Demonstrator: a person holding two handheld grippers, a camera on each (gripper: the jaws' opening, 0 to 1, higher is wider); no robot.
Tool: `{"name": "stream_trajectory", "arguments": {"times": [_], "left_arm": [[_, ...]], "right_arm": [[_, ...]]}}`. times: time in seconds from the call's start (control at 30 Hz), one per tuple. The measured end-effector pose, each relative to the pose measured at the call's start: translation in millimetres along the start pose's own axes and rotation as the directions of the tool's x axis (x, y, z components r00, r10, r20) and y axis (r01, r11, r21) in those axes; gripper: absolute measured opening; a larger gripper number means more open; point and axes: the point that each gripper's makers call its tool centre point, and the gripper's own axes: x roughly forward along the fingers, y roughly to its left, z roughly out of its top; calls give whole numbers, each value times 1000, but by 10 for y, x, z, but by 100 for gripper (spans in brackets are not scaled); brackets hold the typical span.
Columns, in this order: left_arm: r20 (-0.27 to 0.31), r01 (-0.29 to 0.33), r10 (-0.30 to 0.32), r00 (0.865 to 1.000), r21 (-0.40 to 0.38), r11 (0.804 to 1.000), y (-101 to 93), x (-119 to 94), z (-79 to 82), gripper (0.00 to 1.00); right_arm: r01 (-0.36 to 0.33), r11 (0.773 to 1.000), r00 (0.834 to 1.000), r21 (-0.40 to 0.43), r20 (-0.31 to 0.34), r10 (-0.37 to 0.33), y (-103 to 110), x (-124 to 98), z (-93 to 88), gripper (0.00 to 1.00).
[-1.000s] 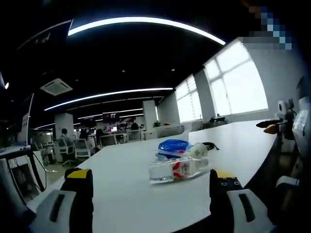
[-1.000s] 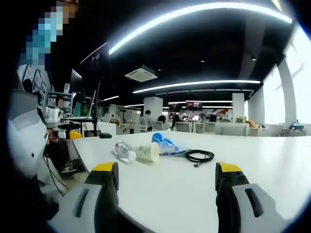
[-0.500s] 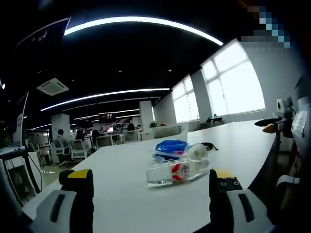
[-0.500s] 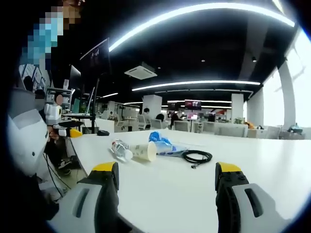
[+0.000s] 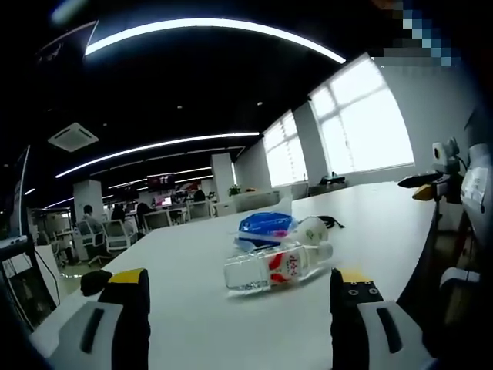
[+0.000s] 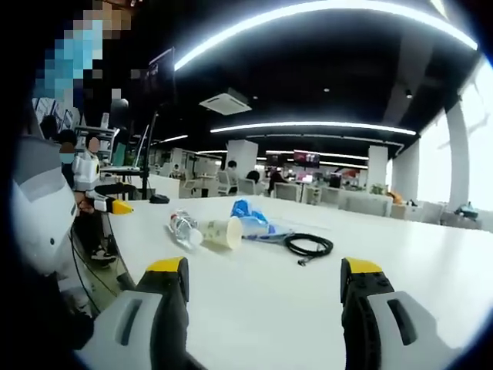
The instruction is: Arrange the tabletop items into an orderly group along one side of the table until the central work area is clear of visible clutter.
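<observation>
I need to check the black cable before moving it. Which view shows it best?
The right gripper view: the black cable lies coiled in the open on the white table, right of the paper cup. In the left gripper view just a dark end pokes out behind the cup.

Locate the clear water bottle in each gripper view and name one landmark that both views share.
Left gripper view: the water bottle lies on its side just right of centre, on the white table, nearest item to the camera.
Right gripper view: the water bottle lies left of centre, partly behind the paper cup.
Shared landmark: the blue bag beside it.
</observation>
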Motion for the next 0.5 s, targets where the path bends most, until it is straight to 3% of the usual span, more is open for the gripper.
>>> {"name": "stream_trajectory", "arguments": {"times": [0.3,0.4,0.5], "left_arm": [[-18,37,-36,999,31,999,-49,61,-22,94],[-41,77,-73,996,103,992,-94,121,-2,94],[-65,150,-140,988,196,969,-204,211,66,94]], "right_arm": [[5,998,1000,-61,-29,-7,-20,-34,9,77],[-19,998,999,-59,-27,17,36,-32,23,77],[-21,998,999,-59,-31,20,41,-30,16,77]]}}
